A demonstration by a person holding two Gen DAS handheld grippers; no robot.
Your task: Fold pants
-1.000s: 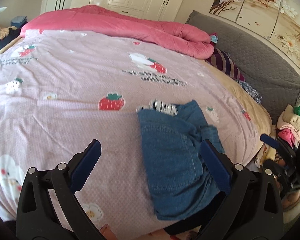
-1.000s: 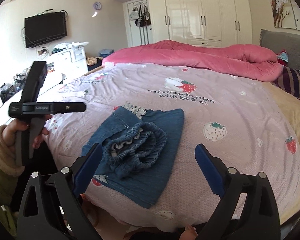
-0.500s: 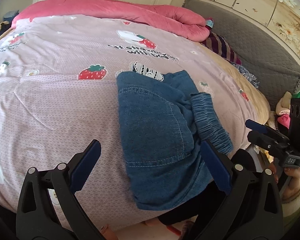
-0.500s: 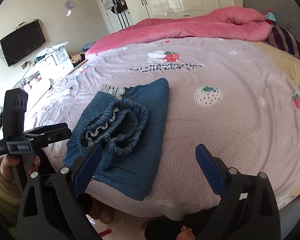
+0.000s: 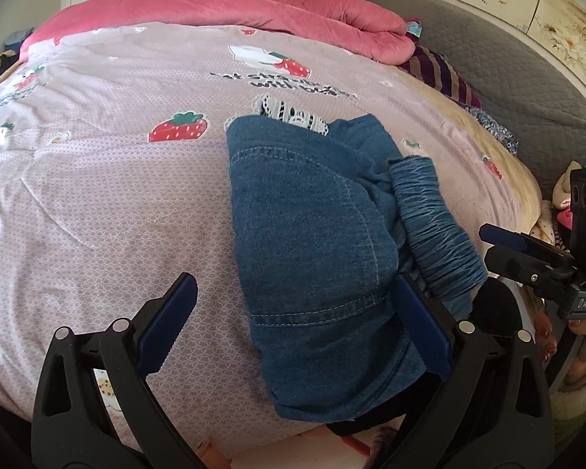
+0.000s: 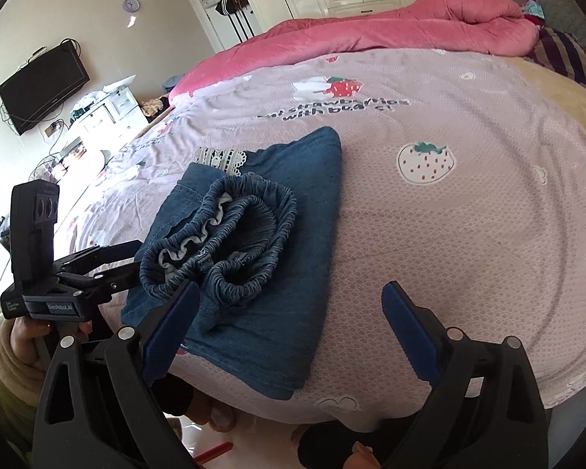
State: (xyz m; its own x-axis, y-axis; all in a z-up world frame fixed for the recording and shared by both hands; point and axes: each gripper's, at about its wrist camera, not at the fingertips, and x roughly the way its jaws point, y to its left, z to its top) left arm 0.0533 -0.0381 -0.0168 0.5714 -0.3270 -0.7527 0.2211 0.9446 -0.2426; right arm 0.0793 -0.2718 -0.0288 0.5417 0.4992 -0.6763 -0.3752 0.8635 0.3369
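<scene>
Blue denim pants (image 5: 312, 242) lie folded in a compact stack near the bed's front edge, with the gathered elastic waistband (image 5: 433, 226) bunched on the right side. In the right wrist view the pants (image 6: 254, 258) show the ruffled waistband (image 6: 226, 242) on top. My left gripper (image 5: 293, 328) is open, just in front of the stack, its right finger at the pants' edge. My right gripper (image 6: 289, 332) is open over the pants' near corner. Each gripper also shows in the other's view, the right one (image 5: 527, 250) and the left one (image 6: 97, 262), beside the pants.
The bed has a lilac strawberry-print cover (image 5: 117, 179) with a rolled pink duvet (image 5: 215, 8) at the far side. A grey headboard (image 5: 508, 74) and striped pillow (image 5: 445, 74) are at right. A dresser and wall TV (image 6: 43, 90) stand at left.
Both grippers have moved closer to the folded pants and lower toward the bed. The pants lie as before; both grippers stay open.
</scene>
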